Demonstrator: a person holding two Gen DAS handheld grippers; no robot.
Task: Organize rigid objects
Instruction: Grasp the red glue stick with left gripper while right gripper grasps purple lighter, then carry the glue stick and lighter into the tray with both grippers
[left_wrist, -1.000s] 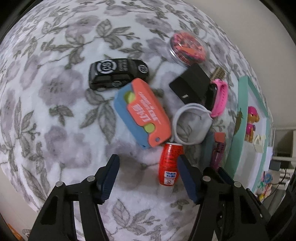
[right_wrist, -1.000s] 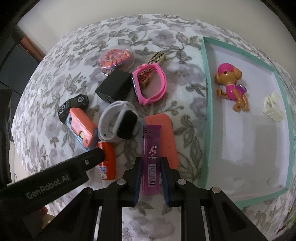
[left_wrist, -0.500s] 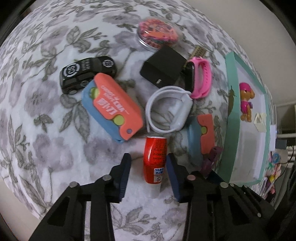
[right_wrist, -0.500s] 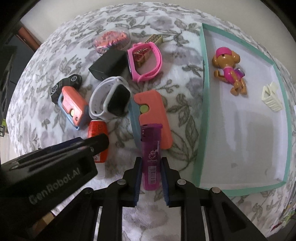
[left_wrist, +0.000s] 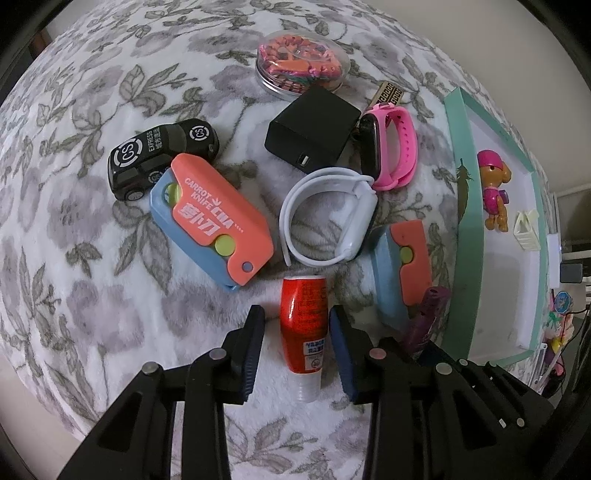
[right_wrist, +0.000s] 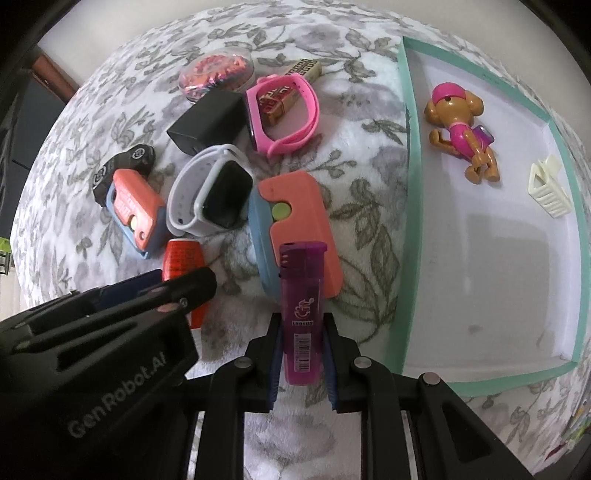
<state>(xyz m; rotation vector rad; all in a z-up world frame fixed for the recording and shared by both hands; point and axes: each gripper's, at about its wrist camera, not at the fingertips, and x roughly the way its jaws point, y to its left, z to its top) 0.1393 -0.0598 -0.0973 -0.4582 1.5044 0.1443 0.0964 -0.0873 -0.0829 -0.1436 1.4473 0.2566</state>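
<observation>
My right gripper (right_wrist: 300, 360) is shut on a purple lighter (right_wrist: 301, 314) and holds it above the floral cloth, left of the teal-rimmed tray (right_wrist: 413, 155). My left gripper (left_wrist: 297, 350) straddles a red tube (left_wrist: 303, 325) that lies on the cloth; a small gap shows on each side. The lighter's tip also shows in the left wrist view (left_wrist: 428, 314). The tray holds a pink toy dog (right_wrist: 461, 129) and a cream clip (right_wrist: 550, 192).
On the cloth lie two orange-blue carrot knife toys (left_wrist: 214, 221) (left_wrist: 404, 266), a black toy car (left_wrist: 159, 155), a black charger (left_wrist: 312, 131), a white watch (left_wrist: 328, 218), a pink band (left_wrist: 391, 147), a round box of beads (left_wrist: 303, 62) and a gold bar (right_wrist: 286, 99).
My left gripper has moved over the red tube and narrowed around it. My right gripper has lifted the purple lighter off the cloth.
</observation>
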